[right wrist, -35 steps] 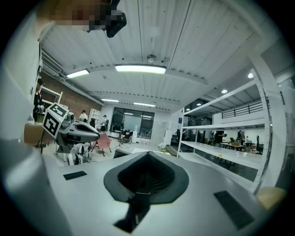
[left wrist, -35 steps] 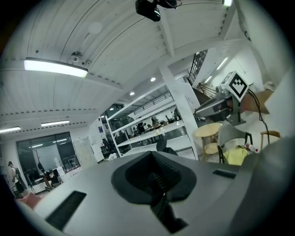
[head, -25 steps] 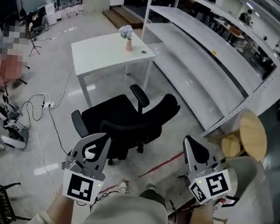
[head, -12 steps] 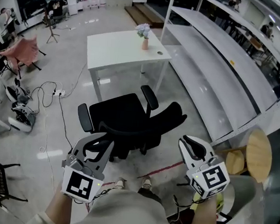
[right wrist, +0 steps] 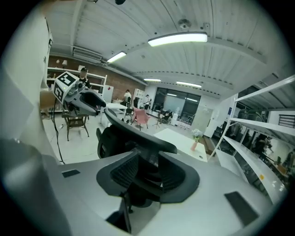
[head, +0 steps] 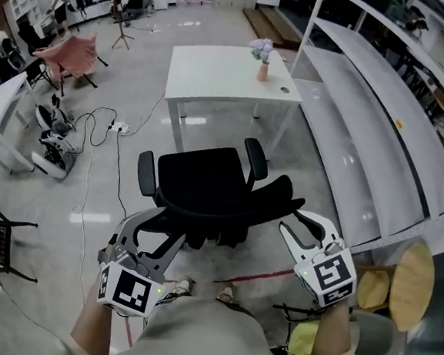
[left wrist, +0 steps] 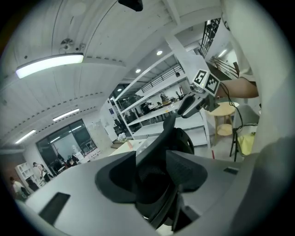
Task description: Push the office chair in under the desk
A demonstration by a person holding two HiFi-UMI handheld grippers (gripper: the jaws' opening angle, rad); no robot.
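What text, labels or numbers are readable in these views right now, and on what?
No readable words or numbers.
Left cube: square marker pattern, no letters.
Right cube: the same.
Blue wall sign: too small to read.

Open office: desk (head: 216,72), chair (head: 206,181), shelving (head: 364,139)

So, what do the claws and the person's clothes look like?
The left claw and right claw have pale grey jaws with black pads, each behind a white cube with black square markers. The person wears a pale beige top. Both have just been opening, the black office chair's backrest at their gaps.
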